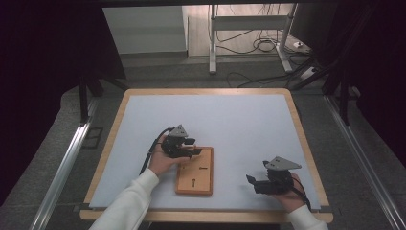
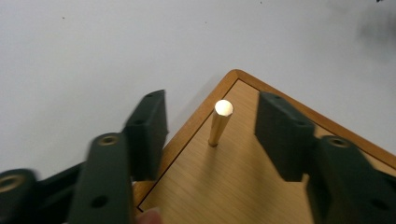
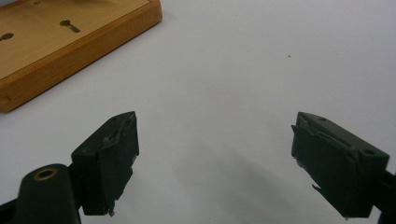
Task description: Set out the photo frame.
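Black jaws of the right gripper [image 3: 215,163] rise closest to the lens in the right gripper view, spread wide over bare white surface with nothing between them; their pads look torn and ragged at the edges.

By size, the table [image 1: 249,120] comes first, a white top with a pale wooden rim. On it, near the middle of the near edge, lies the wooden board [image 1: 195,170], a rectangular block with a darker raised border and keyhole-shaped slots cut in its face. The right gripper [image 1: 261,182] sits by the table's near right corner, well apart from the board, held in the right hand [image 1: 292,191].

The left gripper [image 1: 191,147], in the left hand [image 1: 163,160], hangs over the board's far left corner. Its jaws stand open around a small brass peg [image 2: 219,123], which stands upright in the board near that corner; neither jaw touches the peg.
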The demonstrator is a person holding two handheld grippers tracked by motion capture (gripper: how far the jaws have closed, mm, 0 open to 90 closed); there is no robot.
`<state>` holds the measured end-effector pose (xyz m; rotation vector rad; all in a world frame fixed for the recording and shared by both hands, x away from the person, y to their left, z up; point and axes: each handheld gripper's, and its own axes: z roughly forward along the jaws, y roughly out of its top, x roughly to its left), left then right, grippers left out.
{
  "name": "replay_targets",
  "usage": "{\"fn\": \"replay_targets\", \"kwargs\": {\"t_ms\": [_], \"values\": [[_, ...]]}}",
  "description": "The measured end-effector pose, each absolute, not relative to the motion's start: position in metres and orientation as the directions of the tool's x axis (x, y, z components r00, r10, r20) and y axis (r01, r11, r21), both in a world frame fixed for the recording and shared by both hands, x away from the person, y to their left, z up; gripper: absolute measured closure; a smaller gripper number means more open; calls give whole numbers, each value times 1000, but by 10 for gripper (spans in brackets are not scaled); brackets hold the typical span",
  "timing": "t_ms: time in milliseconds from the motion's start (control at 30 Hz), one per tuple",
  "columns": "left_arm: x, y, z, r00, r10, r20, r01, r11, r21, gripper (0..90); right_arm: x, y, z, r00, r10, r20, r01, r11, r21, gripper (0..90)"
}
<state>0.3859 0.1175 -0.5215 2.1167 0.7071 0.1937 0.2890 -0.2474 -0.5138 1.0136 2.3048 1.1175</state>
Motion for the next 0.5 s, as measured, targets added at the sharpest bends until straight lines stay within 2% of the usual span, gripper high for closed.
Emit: {"fn": "replay_targets", "kwargs": {"t_ms": [100, 200, 233, 300, 400, 500], "values": [[387, 117, -523, 837, 534, -119, 409, -466, 785, 626, 286, -248, -514, -662, 749, -31, 442, 423, 791, 149], [387, 116, -524, 848, 517, -118, 397, -472, 787, 680, 285, -249, -514, -660, 751, -32, 444, 424, 789, 149], [388, 115, -525, 853, 509, -118, 393, -477, 786, 737, 284, -249, -514, -658, 752, -34, 443, 423, 791, 149], [388, 115, -525, 853, 508, -116, 392, -478, 786, 792, 284, -248, -514, -659, 752, -34, 443, 424, 790, 149], [389, 117, -525, 850, 513, -116, 396, -478, 784, 834, 282, -244, -514, -666, 745, -35, 438, 430, 789, 149], [389, 117, -524, 850, 514, -113, 395, -480, 783, 837, 281, -239, -513, -678, 734, -40, 429, 439, 789, 148]]}}
